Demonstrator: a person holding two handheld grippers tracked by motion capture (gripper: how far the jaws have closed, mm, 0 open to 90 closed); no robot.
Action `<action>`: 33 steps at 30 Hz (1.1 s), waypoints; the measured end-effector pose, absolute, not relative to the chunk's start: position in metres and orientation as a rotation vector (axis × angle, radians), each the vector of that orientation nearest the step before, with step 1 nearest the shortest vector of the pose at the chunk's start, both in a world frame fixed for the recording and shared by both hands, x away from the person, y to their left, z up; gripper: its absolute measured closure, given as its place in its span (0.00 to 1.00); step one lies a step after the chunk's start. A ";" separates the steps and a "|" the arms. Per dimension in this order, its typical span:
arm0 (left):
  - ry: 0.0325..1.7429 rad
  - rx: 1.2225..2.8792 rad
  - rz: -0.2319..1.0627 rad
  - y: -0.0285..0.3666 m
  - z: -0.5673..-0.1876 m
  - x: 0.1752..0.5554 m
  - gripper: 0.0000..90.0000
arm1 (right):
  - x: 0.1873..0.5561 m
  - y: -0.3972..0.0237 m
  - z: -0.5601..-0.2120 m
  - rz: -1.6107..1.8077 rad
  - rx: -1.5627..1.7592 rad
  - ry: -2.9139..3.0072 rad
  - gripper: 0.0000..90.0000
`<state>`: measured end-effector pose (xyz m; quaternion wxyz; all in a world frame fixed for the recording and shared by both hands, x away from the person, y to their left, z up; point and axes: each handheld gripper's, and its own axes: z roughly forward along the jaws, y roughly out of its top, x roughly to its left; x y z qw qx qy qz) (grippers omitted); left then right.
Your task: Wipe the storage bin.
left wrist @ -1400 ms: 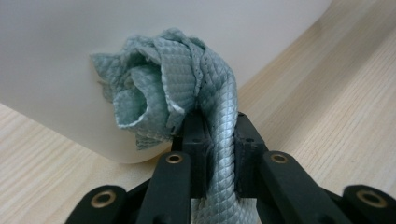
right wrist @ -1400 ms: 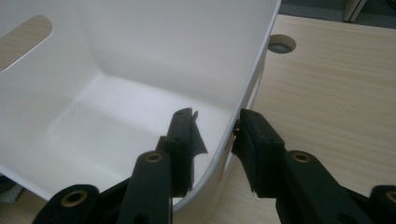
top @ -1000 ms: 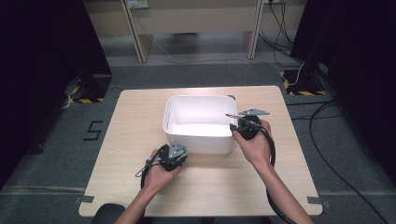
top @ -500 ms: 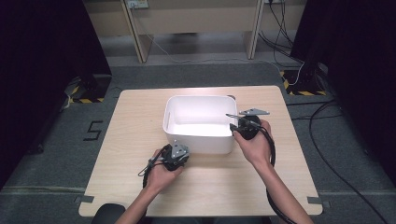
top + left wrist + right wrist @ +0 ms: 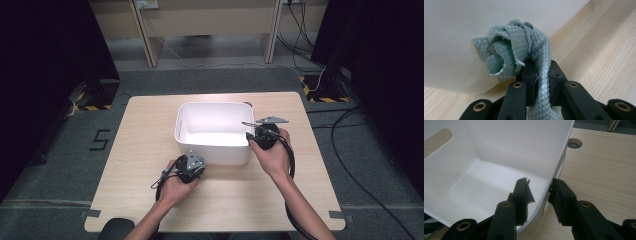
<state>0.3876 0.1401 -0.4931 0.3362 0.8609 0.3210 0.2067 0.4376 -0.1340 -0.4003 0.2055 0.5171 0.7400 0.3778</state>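
left gripper (image 5: 541, 72) pinches a grey-green cloth (image 5: 516, 47), seemingly against the white tub (image 5: 215, 131).

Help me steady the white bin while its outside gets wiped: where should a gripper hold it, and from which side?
Grip the thin upright side wall of the white bin at the rim, coming from above near a corner, one jaw inside and one outside, as the right gripper does. The open top and slim wall suit this. The left gripper holds the grey-green cloth.

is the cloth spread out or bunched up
Bunched up. In the left gripper view the grey-green cloth is crumpled into a wad above the left gripper's jaws, which pinch a strand of it, against the white tub.
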 end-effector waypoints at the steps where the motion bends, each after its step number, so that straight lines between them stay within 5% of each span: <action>1: 0.835 2.238 0.541 0.140 -0.493 0.387 0.87 | 0.437 -0.134 -0.400 1.051 1.441 2.064 0.74; 33: 0.791 2.154 0.585 0.137 -0.459 0.379 0.87 | 0.437 -0.134 -0.400 1.053 1.444 2.062 0.74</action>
